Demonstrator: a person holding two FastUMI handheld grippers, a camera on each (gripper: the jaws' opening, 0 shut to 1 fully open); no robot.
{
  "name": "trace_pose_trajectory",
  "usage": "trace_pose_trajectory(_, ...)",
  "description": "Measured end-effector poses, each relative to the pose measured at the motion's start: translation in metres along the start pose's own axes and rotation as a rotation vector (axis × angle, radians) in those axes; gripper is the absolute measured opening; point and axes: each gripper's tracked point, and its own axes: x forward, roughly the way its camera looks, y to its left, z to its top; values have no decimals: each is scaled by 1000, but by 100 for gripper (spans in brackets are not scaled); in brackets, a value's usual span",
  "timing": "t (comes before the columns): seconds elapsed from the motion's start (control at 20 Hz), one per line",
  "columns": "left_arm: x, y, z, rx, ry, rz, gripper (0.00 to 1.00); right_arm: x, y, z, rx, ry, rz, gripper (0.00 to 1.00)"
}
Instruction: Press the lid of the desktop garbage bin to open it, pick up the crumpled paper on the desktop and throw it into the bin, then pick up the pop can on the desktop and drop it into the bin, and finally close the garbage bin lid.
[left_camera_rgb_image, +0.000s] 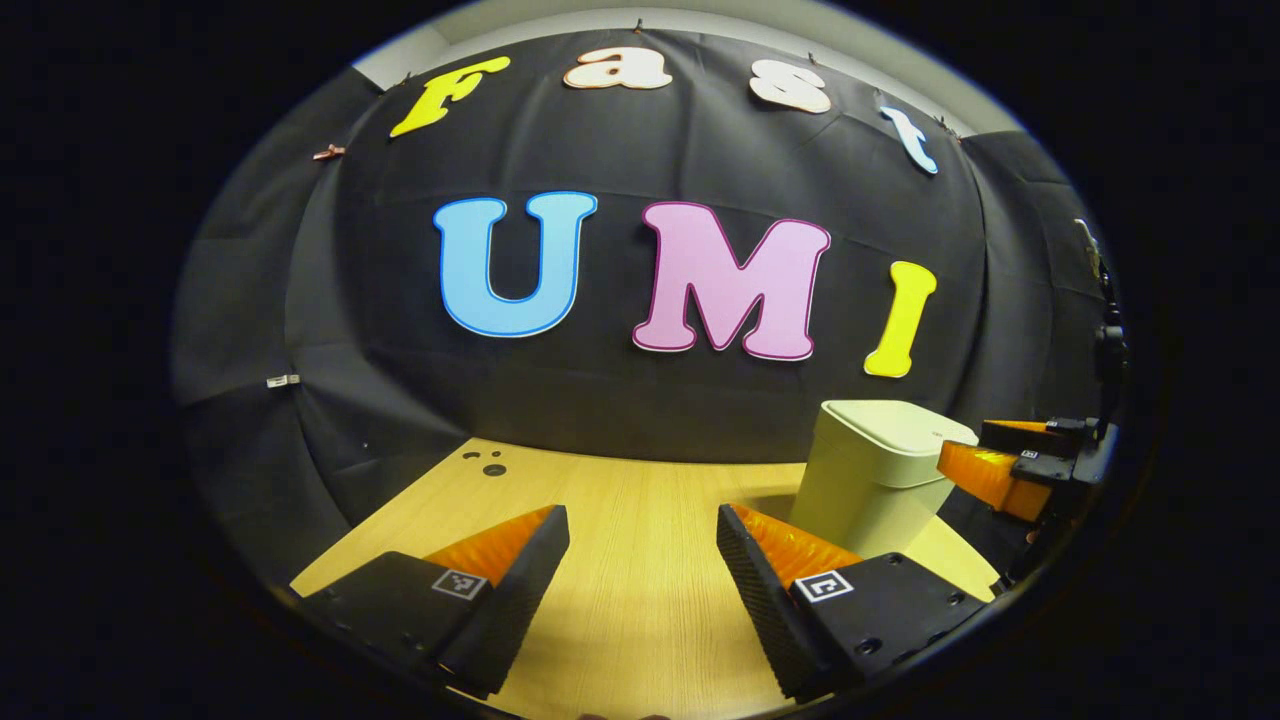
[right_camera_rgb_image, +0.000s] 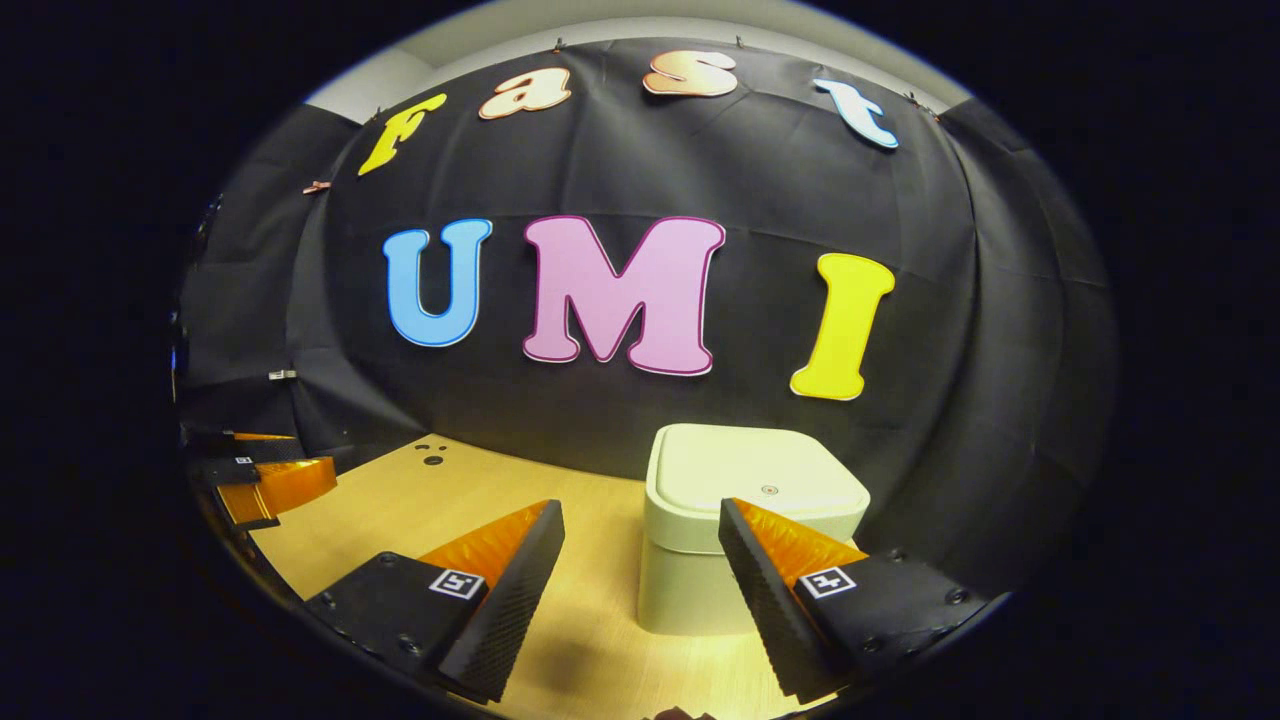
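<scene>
A cream desktop garbage bin (right_camera_rgb_image: 745, 520) with its lid down stands on the wooden table, right in front of my right gripper (right_camera_rgb_image: 640, 520). That gripper is open and hovers just before and above the bin, its right finger over the lid's near edge. In the left gripper view the bin (left_camera_rgb_image: 875, 470) sits at the right, and the right gripper (left_camera_rgb_image: 1010, 465) reaches in beside its lid from the far right. My left gripper (left_camera_rgb_image: 642, 525) is open above bare table, left of the bin. The left gripper (right_camera_rgb_image: 260, 480) also appears at the far left of the right gripper view.
The light wooden table (left_camera_rgb_image: 620, 520) runs back to the black cloth wall. A few small dark holes (left_camera_rgb_image: 488, 462) mark the tabletop near its back left corner. The table's left edge lies close to the left gripper.
</scene>
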Motion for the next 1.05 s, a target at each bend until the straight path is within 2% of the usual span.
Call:
trace_pose_trajectory(0.2,-9,8,2,0,-10,-5,96,-7,12,-1,3,7,14,98)
trace_pose_trajectory(0.55,-14,27,18,77,-59,-21,96,-15,30,6,-10,8,15,98)
trace_pose_trajectory(0.85,-16,35,26,29,-82,-66,96,-17,34,10,-2,8,-33,98)
trace_pose_trajectory(1.05,-19,45,20,30,-67,-56,96,-22,35,22,-5,-25,-46,98)
